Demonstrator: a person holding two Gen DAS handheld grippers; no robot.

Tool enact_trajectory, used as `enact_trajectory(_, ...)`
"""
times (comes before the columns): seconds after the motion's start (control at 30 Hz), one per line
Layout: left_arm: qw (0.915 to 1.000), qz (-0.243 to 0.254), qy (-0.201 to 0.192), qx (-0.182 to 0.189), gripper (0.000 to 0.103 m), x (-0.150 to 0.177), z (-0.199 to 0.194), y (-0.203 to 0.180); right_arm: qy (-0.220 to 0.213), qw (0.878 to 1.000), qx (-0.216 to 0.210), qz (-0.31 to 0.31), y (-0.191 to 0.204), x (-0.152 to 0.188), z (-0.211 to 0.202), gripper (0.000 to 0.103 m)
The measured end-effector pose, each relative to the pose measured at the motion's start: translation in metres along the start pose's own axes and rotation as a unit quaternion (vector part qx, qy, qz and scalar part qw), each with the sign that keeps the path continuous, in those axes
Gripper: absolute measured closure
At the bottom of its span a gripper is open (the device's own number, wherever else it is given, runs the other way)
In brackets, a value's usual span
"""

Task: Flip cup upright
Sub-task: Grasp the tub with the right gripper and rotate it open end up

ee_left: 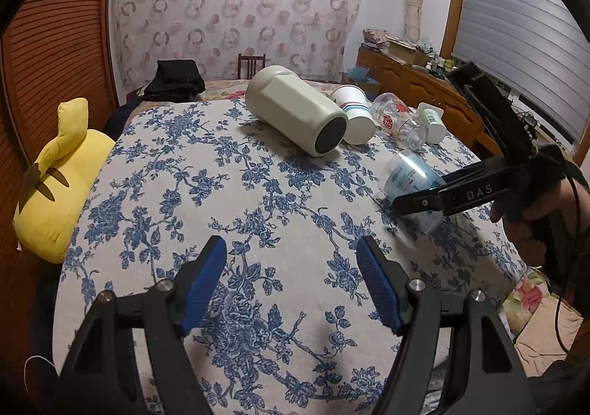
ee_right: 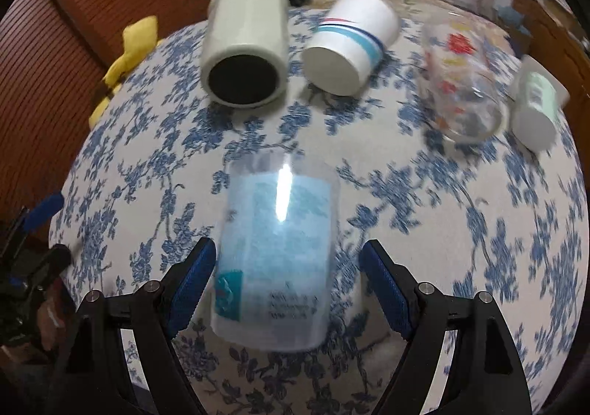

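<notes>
A clear plastic cup with a blue label lies on its side on the floral cloth, between the open fingers of my right gripper. The blue pads stand on either side of it, a gap showing on the right. In the left wrist view the same cup lies at the right with the right gripper over it. My left gripper is open and empty above the near cloth.
Further back lie a cream mug, a white paper cup with stripes, a printed glass and a small white cup, all on their sides. A yellow plush lies at the left edge of the bed.
</notes>
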State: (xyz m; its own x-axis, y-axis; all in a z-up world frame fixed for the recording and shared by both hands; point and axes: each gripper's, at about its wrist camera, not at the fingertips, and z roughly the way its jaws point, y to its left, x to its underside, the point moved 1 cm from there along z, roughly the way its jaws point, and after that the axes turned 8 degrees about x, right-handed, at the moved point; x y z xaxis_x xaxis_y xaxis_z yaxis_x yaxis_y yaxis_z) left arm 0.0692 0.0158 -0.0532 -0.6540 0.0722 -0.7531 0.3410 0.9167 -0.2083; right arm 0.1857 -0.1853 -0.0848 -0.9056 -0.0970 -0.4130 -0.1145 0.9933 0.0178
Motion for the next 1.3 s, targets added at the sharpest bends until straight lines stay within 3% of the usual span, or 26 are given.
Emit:
enact_trajectory(0.2, 1.0000, 0.000, -0.006, 0.004, 0.031, -0.002, 0.002, -0.001, 0.030, 0.999, 0.011, -0.036, 0.008, -0.009, 0.007, 0.025)
enact_trajectory(0.27, 1.0000, 0.001, -0.005, 0.004, 0.031, -0.003, 0.003, -0.001, 0.030, 0.998, 0.022, -0.047, 0.011, -0.012, 0.008, 0.042)
enact_trajectory(0.33, 1.0000, 0.003, -0.006, 0.004, 0.031, -0.003, 0.004, -0.002, 0.024, 0.998, 0.020, -0.054, 0.012, -0.016, 0.005, 0.042)
enact_trajectory(0.57, 0.9999, 0.008, -0.008, 0.001, 0.031, -0.005, 0.004, -0.004, -0.107, 0.991, 0.045, -0.060, 0.006, -0.014, -0.022, 0.041)
enact_trajectory(0.63, 0.9999, 0.008, -0.008, -0.001, 0.031, -0.005, 0.004, -0.003, -0.135, 0.989, 0.029, -0.047, -0.001, -0.013, -0.025, 0.041)
enact_trajectory(1.0, 0.9999, 0.007, -0.003, -0.008, 0.031, -0.001, 0.007, -0.001, -0.193, 0.981, -0.011, -0.019, -0.011, -0.012, -0.023, 0.041)
enact_trajectory(1.13, 0.9999, 0.012, -0.003, -0.008, 0.031, -0.001, 0.007, -0.003, -0.179, 0.984, -0.011, -0.010, -0.015, -0.013, -0.018, 0.041)
enact_trajectory(1.3, 0.9999, 0.013, -0.005, -0.010, 0.031, 0.000, 0.007, -0.005, -0.246, 0.969, -0.016, -0.019, -0.013, -0.005, -0.040, 0.041)
